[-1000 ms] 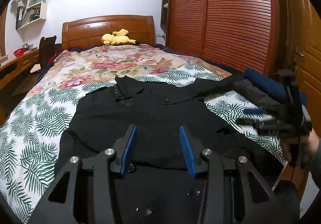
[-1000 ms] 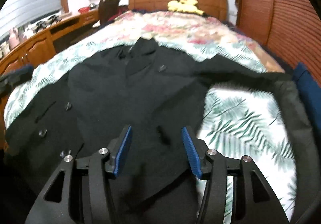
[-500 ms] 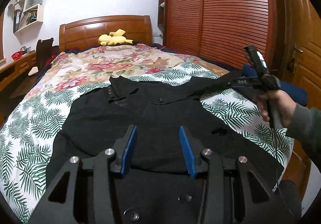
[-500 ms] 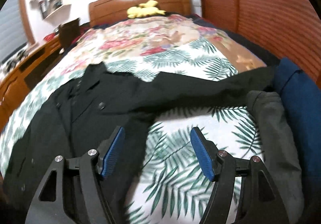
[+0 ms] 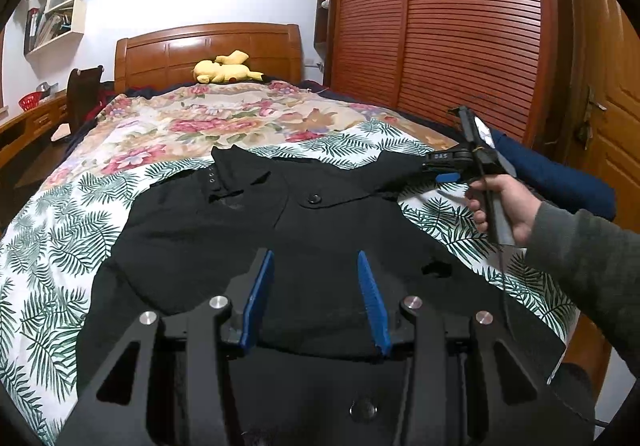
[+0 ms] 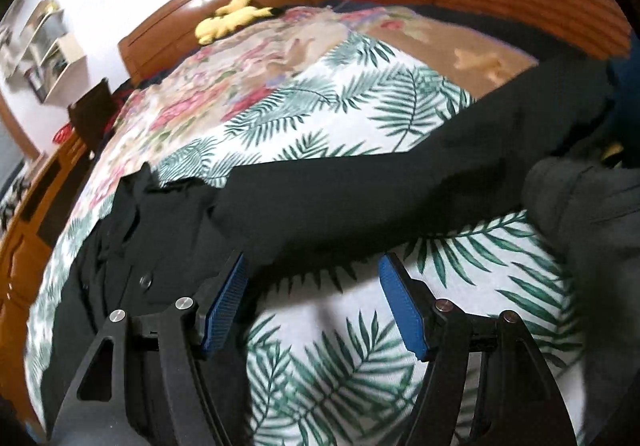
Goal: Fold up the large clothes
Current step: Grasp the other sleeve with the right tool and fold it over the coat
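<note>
A large black coat (image 5: 240, 230) lies spread flat, front up, on the palm-leaf bed cover (image 5: 48, 246). My left gripper (image 5: 316, 286) hovers over the coat's lower hem, open, with nothing between its blue pads. The coat's right sleeve (image 6: 360, 190) stretches out toward the bed's right edge. My right gripper (image 6: 313, 262) is open just above the near edge of that sleeve, tilted, and its pads are not touching the cloth. In the left wrist view the right gripper (image 5: 440, 168) appears over the sleeve, held by a hand (image 5: 504, 206) in a grey sleeve.
A folded dark blue garment (image 5: 552, 174) and a grey one (image 6: 592, 206) lie at the bed's right edge beside the sleeve's end. A yellow plush toy (image 5: 224, 72) sits by the headboard. Slatted wardrobe doors (image 5: 460, 26) stand on the right, with a desk (image 5: 24, 126) and chair (image 5: 82, 94) on the left.
My right gripper swung from over the coat's body out to the right sleeve, rolled to a tilt, and its jaws widened. The left gripper barely shifted.
</note>
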Demonstrator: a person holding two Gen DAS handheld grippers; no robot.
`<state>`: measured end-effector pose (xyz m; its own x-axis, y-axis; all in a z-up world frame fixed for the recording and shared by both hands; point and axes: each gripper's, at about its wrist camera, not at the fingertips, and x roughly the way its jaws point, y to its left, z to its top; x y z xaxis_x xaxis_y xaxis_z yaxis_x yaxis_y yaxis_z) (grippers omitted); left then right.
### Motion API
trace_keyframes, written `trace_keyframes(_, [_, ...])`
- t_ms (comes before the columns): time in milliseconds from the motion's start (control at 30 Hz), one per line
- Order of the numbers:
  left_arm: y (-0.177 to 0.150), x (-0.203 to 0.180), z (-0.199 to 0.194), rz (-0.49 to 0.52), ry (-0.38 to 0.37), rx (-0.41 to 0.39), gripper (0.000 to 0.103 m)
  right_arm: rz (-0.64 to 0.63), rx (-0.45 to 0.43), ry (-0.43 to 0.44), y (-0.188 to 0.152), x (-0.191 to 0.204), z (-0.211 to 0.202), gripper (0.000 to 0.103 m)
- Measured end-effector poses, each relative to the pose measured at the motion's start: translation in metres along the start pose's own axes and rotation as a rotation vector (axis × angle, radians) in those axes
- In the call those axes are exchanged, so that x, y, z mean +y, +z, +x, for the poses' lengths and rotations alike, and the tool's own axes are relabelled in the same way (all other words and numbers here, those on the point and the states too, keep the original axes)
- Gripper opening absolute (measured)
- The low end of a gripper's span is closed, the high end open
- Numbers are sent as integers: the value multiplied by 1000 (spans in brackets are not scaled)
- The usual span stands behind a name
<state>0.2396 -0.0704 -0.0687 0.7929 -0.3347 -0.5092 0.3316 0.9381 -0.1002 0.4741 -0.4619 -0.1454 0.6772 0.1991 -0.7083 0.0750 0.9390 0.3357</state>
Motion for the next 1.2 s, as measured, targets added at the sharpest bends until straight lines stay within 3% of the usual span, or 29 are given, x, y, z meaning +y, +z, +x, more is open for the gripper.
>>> trace_keyframes(333, [1, -2, 9, 14, -3, 21, 42, 153, 27, 39, 10, -22, 28, 68])
trace_keyframes(467, [0, -1, 9, 12, -4, 21, 42, 58, 4, 16, 17, -9, 27, 13])
trace_keyframes(533, [0, -1, 8, 11, -3, 21, 42, -6, -37, 5, 20, 5, 17, 10])
trace_keyframes(633, [0, -1, 8, 9, 2, 20, 42, -157, -109, 4, 24, 38, -5, 8])
trace_keyframes(833, [2, 2, 6, 5, 8, 14, 42, -457, -181, 157, 3, 122, -60, 8])
trace_keyframes(933, [2, 4, 5, -1, 14, 9, 42, -570, -120, 257, -28, 162, -75, 8])
trace_keyframes(1033, [2, 7, 3, -6, 19, 8, 42, -627, -31, 269, -58, 181, -70, 9])
trace_keyframes(1100, [2, 8, 2, -8, 19, 6, 42, -640, 32, 242, -72, 185, -61, 15])
trace_keyframes(1167, [2, 8, 0, -7, 21, 5, 42, -655, 83, 218, -83, 185, -54, 32])
trace_keyframes(1200, [2, 9, 0, -7, 20, 5, 42, -662, 93, 205, -86, 184, -53, 35])
